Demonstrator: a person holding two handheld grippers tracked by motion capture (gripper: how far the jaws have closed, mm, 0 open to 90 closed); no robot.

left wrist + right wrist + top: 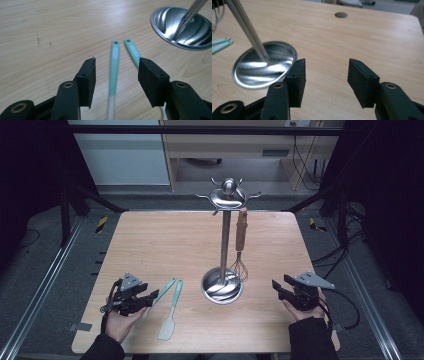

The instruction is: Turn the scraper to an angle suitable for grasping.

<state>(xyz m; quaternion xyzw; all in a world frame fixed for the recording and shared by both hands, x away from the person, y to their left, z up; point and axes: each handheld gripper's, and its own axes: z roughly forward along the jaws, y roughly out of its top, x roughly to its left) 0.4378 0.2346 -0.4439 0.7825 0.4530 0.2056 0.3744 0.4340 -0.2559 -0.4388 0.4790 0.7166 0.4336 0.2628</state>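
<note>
Two teal spatulas [113, 72] lie side by side at the table's near left, one between my left gripper's [116, 80] open jaws. Handles nearly touch, so closing could snag both. Right gripper [325, 81] sits open, empty, near the stand base [263, 66].

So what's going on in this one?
A person works at a wooden table with a hand-held gripper in each hand. The left hand-held gripper, open, straddles one of two teal-handled utensils. The right hand-held gripper is open and empty. A whisk already hangs on the metal rack.
</note>
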